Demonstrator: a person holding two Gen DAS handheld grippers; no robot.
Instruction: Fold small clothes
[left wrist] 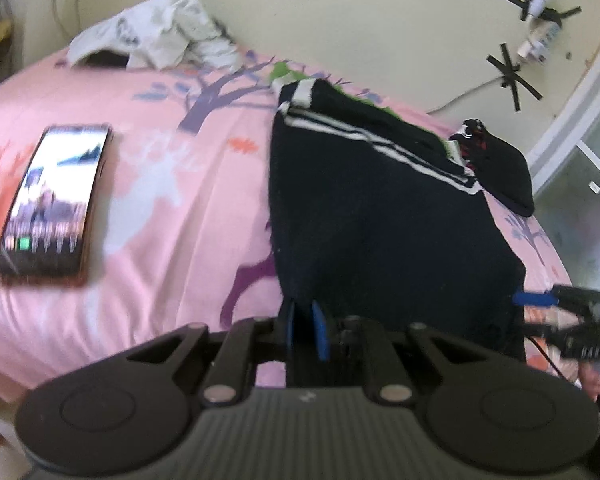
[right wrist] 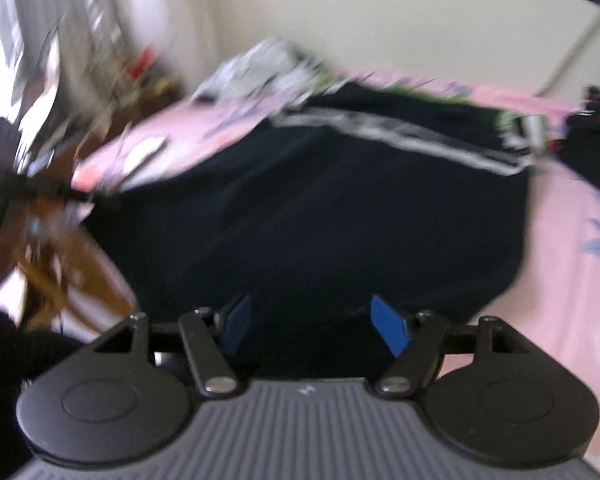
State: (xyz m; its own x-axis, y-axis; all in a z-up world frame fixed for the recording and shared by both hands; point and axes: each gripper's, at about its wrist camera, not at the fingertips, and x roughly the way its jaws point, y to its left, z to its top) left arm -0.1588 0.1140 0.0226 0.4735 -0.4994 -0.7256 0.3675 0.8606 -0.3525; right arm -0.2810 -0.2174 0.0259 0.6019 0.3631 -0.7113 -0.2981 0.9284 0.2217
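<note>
A dark navy garment [left wrist: 380, 216] with white stripes lies spread on the pink bedsheet [left wrist: 180, 208]. My left gripper [left wrist: 303, 320] is shut on the garment's near left edge, its blue pads pinching the cloth. My right gripper [right wrist: 312, 320] is open over the garment's near edge [right wrist: 312, 220], its blue pads [right wrist: 390, 330] apart with dark cloth between them. The right gripper also shows in the left wrist view [left wrist: 540, 300] at the garment's near right corner. The right wrist view is blurred.
A phone [left wrist: 52, 200] lies on the sheet at left. A crumpled white garment [left wrist: 156, 36] sits at the far end by the wall. A small black garment [left wrist: 496, 168] lies at far right. The bed's edge runs along the right.
</note>
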